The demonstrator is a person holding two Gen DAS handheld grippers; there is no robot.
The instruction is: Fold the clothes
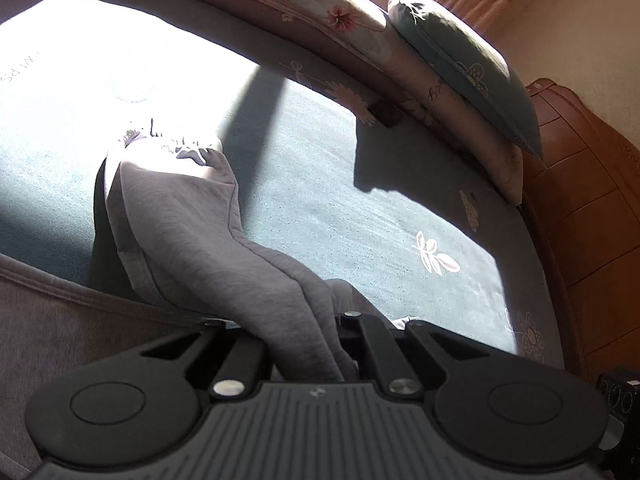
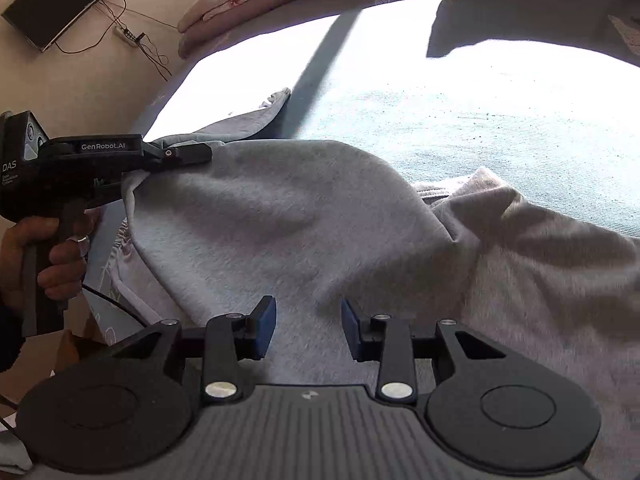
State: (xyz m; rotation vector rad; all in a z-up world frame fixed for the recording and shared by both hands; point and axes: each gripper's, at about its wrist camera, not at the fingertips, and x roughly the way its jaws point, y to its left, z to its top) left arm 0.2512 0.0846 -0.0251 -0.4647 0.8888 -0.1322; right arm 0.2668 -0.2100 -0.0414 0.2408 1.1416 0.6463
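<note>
The left hand-held gripper (image 2: 200,154) is pinched tight on a fold of the soft grey fleece garment (image 2: 288,216), lifting that edge clear of the bed, with a hand (image 2: 44,256) wrapped around its black grip. The right hand-held gripper (image 2: 308,330) hangs just above the cloth, its blue pads (image 2: 267,330) spread apart with nothing pressed between them. The garment trails across the blue-green flower-printed bedspread (image 1: 360,208), below a teal floral pillow (image 1: 468,68) propped on a folded pink floral quilt (image 1: 328,8).
</note>
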